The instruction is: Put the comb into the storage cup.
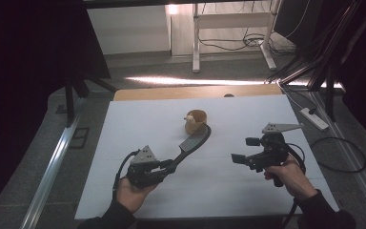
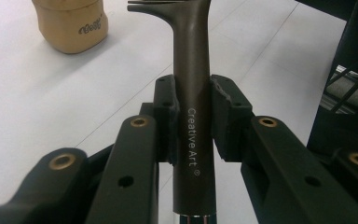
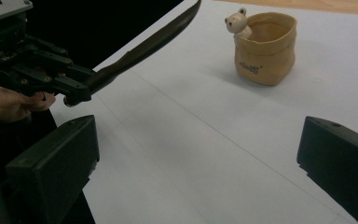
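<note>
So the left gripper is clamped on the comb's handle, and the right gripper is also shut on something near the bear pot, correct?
Not quite. The left gripper is clamped on the comb handle, but the right gripper is open: the right gripper view shows its fingers wide apart with bare table between them, short of the bear pot.

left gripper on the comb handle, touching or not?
Touching. The left gripper view shows the left gripper with both pads pressed against the comb handle, no gap either side.

dim room | floor glare far back | near jaws blurred
</note>
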The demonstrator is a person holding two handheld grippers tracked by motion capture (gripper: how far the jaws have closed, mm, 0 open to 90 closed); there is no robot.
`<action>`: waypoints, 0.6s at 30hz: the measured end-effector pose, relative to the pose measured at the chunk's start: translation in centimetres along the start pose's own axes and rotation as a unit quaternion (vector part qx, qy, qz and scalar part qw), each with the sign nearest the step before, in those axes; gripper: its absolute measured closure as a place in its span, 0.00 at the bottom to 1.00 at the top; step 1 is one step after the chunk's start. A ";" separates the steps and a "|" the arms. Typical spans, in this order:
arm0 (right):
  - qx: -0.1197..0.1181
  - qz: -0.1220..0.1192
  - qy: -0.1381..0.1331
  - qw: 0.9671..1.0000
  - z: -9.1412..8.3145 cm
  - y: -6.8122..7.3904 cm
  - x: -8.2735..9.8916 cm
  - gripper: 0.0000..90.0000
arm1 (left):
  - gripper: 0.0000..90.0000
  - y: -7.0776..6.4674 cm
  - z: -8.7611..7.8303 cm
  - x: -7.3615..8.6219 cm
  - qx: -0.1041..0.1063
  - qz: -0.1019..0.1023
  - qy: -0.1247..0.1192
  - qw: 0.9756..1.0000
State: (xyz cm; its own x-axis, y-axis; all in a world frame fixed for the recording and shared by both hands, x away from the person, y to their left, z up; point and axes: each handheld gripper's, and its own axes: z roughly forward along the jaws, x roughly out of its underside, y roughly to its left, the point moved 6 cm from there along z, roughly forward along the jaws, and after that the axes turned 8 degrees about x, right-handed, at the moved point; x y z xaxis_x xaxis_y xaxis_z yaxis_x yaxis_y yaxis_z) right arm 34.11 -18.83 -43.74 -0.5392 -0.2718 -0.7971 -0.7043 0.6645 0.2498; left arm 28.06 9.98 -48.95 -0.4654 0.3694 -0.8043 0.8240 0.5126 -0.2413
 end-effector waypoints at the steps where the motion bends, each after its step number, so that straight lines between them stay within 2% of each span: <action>1: -0.003 0.001 0.001 1.000 0.1 0.1 -0.1 0.00 | 0.80 0.0 0.1 0.0 0.001 0.000 0.000 1.000; 14: -0.016 -0.007 0.028 0.999 1.9 1.1 -1.2 0.00 | 0.80 -0.4 0.8 -0.6 0.006 0.005 -0.006 1.000; 18: -0.015 0.001 0.038 0.999 2.4 1.4 -1.5 0.00 | 0.80 -0.7 1.1 -0.8 0.009 0.007 -0.009 1.000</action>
State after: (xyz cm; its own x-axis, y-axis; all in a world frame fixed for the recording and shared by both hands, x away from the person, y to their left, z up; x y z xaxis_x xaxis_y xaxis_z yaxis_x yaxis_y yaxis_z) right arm 35.11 -15.81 -43.52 -0.5735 -0.3241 -0.7524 -0.7165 0.6437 0.2689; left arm 28.25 8.48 -48.73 -0.4479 0.3623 -0.8174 0.8364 0.4928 -0.2399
